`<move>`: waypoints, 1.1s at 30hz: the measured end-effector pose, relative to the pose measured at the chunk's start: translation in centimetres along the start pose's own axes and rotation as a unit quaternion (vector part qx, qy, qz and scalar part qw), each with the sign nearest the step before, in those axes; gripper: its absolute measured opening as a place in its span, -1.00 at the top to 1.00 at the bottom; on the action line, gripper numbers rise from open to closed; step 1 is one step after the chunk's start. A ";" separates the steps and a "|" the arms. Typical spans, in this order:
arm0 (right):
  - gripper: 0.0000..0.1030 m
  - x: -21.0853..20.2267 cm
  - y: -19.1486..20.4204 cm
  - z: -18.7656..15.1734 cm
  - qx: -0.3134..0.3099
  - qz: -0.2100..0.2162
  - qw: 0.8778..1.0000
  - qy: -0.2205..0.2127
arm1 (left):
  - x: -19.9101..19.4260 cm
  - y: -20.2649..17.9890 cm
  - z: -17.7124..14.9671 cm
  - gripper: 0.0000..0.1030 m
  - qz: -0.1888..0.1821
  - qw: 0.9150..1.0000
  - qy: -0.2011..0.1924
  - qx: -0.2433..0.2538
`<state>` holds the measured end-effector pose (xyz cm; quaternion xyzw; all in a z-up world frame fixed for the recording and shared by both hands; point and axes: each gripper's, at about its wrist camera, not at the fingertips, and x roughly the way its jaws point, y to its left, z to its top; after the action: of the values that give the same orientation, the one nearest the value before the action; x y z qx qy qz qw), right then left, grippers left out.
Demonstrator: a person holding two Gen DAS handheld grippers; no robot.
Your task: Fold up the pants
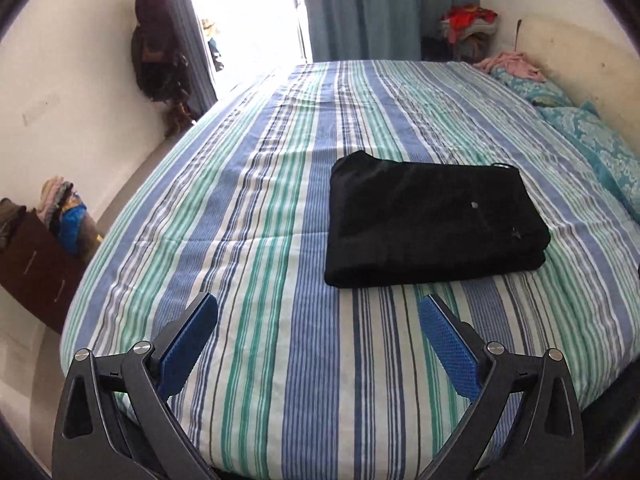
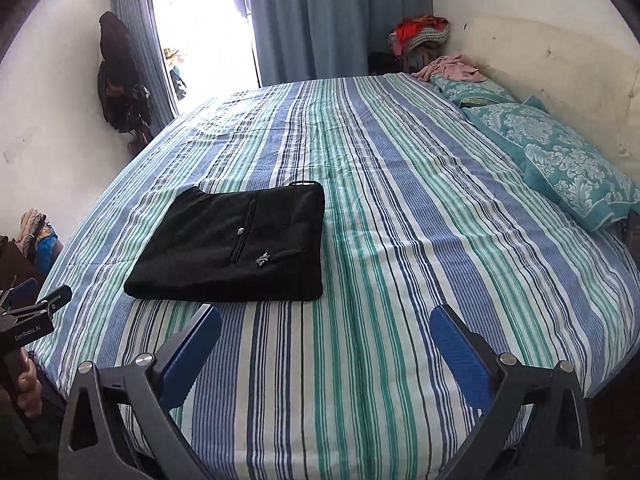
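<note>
My left gripper stands wide, its blue pads spread apart with nothing between them, hanging over the near edge of the bed; from the right wrist view it shows at the far left, a hand wrapped on its handle, off the bed's left edge. To the left of the bed runs a strip of bare floor along the white wall, with a dark box of clothes at its near end and dark garments hung on the wall further back; beyond them a bright doorway and blue curtains. The pants lie folded in a flat black block on the striped sheet, ahead of my left gripper and a little to its right, apart from both grippers; their near folded edge runs roughly parallel to the bed's near edge, with a band of open sheet between. My right gripper is also spread wide and empty, low over the near edge; the pants sit ahead and left of it. Right of the pants the sheet lies broad and open up to the teal pillows along the right wall, a pink cloth and a clothes heap in the far corner.
</note>
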<state>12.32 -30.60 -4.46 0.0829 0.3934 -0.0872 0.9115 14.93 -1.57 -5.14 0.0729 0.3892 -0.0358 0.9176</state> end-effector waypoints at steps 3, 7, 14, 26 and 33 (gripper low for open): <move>-1.00 -1.4 1.2 -1.4 0.008 0.000 1.000 0.013 | -1.1 -0.2 -0.6 -0.97 -0.016 0.999 0.030 -0.002; -1.00 -3.0 2.6 -2.6 0.004 -0.009 1.000 0.021 | -2.3 -0.5 -1.3 -0.97 -0.014 0.998 0.059 0.003; -1.00 -5.5 4.2 -3.4 -0.019 -0.010 1.000 0.018 | -4.1 -0.5 -2.1 -0.97 -0.001 0.999 0.052 0.007; -1.00 -6.3 6.1 -3.1 -0.047 -0.014 0.999 0.007 | -4.8 -0.7 -2.4 -0.97 -0.016 0.998 0.062 0.012; -1.00 -6.3 6.9 -3.6 -0.056 -0.017 0.998 0.014 | -5.0 -0.6 -2.7 -0.97 -0.019 0.998 0.067 0.008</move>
<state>7.10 -22.53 -1.70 0.0264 0.4116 -0.0796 0.9075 9.48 -1.68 -3.50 0.0753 0.4506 -0.0517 0.8881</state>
